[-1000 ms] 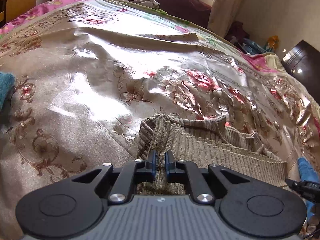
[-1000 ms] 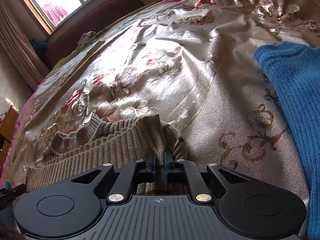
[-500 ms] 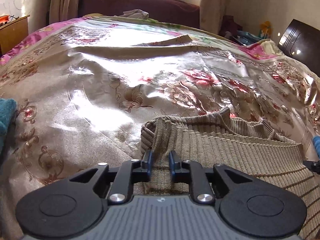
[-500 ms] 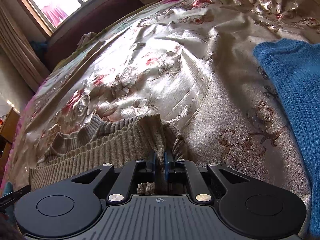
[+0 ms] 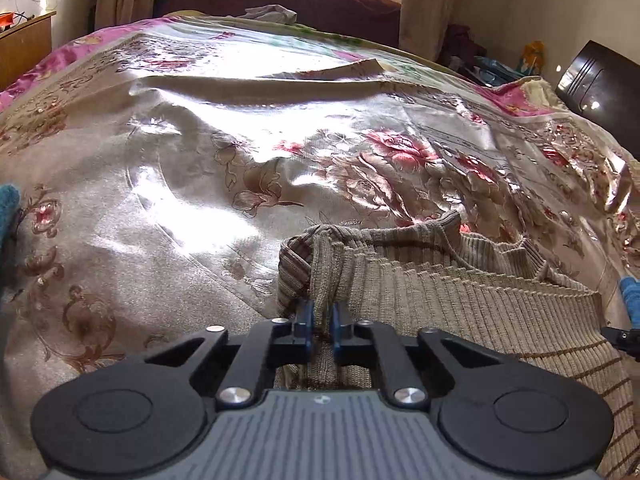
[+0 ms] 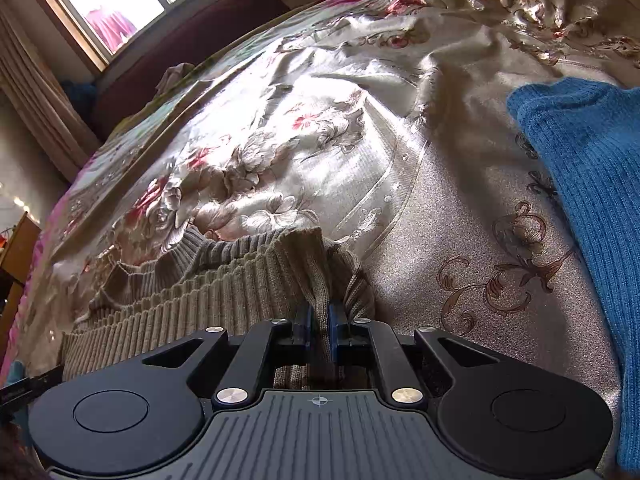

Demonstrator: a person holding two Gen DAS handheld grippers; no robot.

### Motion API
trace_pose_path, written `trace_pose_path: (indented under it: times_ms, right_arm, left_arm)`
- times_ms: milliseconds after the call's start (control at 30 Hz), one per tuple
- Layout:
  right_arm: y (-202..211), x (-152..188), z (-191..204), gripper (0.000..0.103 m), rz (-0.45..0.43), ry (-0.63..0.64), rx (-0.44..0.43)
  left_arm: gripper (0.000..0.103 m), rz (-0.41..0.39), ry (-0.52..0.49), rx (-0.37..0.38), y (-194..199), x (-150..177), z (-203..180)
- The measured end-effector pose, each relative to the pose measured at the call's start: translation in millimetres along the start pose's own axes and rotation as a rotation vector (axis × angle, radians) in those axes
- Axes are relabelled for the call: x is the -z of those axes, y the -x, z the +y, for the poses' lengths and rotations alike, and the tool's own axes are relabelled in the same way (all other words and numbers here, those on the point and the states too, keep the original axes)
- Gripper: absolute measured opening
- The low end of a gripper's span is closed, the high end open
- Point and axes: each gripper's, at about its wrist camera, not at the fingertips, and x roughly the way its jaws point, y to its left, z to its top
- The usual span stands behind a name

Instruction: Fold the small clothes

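Wrist views — fingers (image 5: pixel 305 317) pinching beige sweater (image 5: pixel 460 292)

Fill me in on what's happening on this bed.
A person is folding a beige ribbed sweater on a floral bedspread with a gripper in each hand. The left gripper has just been closing on one bunched corner of the knit and is now clamped on it; the right gripper pinches the opposite corner. The sweater lies stretched between them. A blue sweater lies off to the side.

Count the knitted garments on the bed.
2: a beige ribbed sweater in front of the camera, and a blue sweater lying to its right. Others may be out of view.
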Motion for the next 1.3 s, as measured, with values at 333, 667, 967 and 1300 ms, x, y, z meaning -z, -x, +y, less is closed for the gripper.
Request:
trace_pose_path:
  times_ms: [333,667,967,1300]
  right_arm:
    - [15,0,0,0.008,-0.049,0.025,0.010]
    - [-2,1,3,0.006,-0.051,0.079,0.074]
    - [27,-1,3,0.014,-0.062,0.050,0.018]
    - [22,22,13,0.018,-0.003,0.077,-0.007]
  left_arm:
    - [0.012,-0.077,0.103,-0.056,26,-3,25]
    - [0.014,-0.015,0.046,-0.126,-5,11,18]
    - [0.022,-0.063,0.065,-0.086,35,6,22]
    - [0.030,-0.030,0.037,-0.038,58,39,10]
